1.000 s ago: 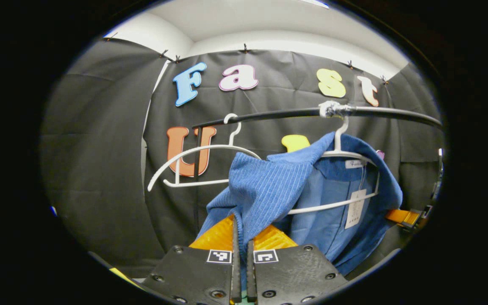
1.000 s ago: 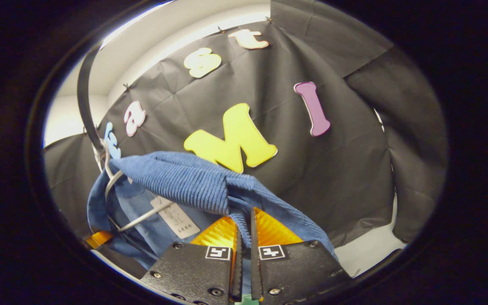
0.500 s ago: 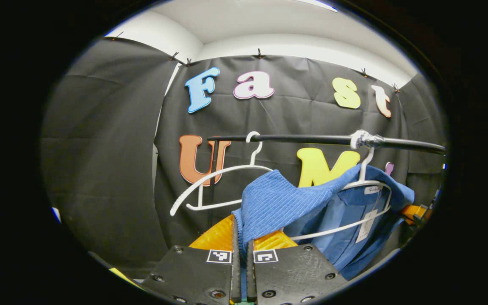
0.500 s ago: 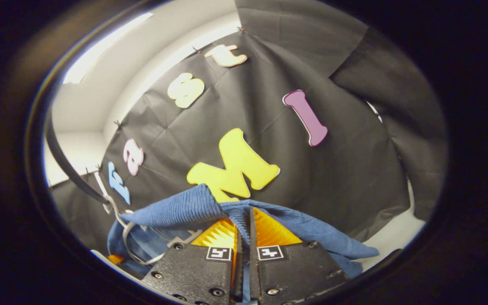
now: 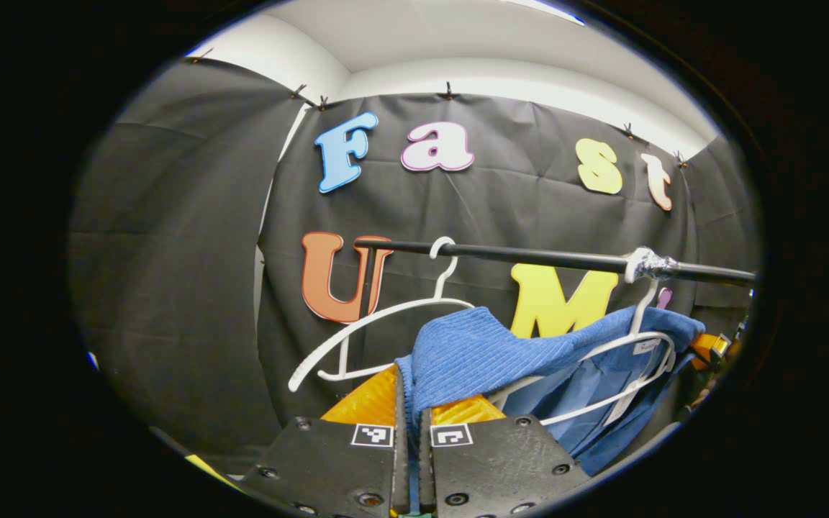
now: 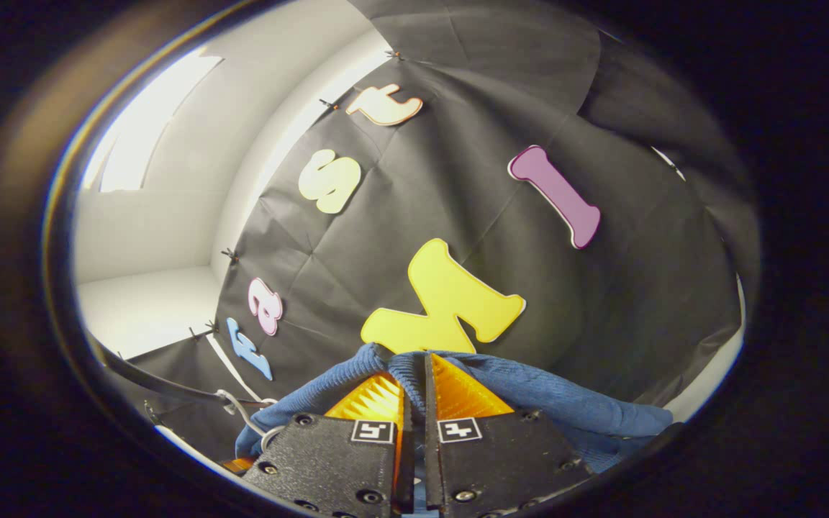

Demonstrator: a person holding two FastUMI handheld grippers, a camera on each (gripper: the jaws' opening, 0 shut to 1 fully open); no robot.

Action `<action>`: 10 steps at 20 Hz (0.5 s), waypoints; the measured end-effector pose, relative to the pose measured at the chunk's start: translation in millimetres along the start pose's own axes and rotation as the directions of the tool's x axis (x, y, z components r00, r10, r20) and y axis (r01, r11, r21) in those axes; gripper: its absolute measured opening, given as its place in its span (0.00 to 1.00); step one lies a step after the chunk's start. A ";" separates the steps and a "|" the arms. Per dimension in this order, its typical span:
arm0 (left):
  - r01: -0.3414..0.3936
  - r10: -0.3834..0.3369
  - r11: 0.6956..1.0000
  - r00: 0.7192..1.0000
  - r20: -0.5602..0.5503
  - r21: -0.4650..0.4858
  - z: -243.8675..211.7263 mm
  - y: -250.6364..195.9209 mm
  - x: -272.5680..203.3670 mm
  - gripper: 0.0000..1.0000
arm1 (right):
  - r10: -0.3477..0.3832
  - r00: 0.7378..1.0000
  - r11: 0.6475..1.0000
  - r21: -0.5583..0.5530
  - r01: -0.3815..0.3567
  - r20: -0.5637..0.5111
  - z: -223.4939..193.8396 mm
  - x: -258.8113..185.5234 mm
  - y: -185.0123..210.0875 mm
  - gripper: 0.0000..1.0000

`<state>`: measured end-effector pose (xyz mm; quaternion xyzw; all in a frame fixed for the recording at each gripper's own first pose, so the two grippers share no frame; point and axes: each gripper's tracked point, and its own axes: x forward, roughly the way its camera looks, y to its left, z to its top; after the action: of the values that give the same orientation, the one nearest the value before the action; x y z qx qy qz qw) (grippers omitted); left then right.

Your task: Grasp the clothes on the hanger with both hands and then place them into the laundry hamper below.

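While both of my claws are clamped on the blue shirt [image 5: 472, 352], the grasping half of the job looks done and the lowering half is what remains. In the left gripper view my left claw [image 5: 409, 403] has its orange fingers [image 5: 364, 399] pinched tight on a ribbed fold of the cloth, which rises out of the narrow slit between them. In the right gripper view my right claw [image 6: 414, 392] is clenched the same way, with blue fabric [image 6: 529, 392] spilling over both sides of its tips.

Part of the shirt is draped over the white hanger [image 5: 623, 360], which hooks on the black rail [image 5: 529, 255] at a taped spot. The collar end with its tag sits inside that hanger's frame, so I judge the shirt is not yet free of it. A second, bare hanger [image 5: 378, 331] hangs on the same rail to the left, just beside my cloth.

What is left, as I read it: work the shirt off the hanger, bring both claws down together, and let go over the hamper below.
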<state>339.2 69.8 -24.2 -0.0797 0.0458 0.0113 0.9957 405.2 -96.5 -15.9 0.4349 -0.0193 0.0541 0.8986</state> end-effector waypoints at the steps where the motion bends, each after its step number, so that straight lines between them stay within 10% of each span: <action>1: 0.008 -0.008 1.000 1.000 -0.001 0.000 2.3 2.7 4.7 0.08 | 0.015 1.000 1.000 0.001 -0.015 -0.005 3.3 5.8 1.9 0.08; 10: 0.030 -0.041 0.995 0.993 -0.112 -0.098 -28.1 17.8 28.1 0.05 | 0.004 0.988 1.000 0.006 -0.003 -0.155 -35.6 52.3 -31.8 0.09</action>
<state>364.2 83.3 -57.3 -0.1291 0.1003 -0.0087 0.9865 460.4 -84.0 -58.5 0.4321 0.0499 0.0895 0.8960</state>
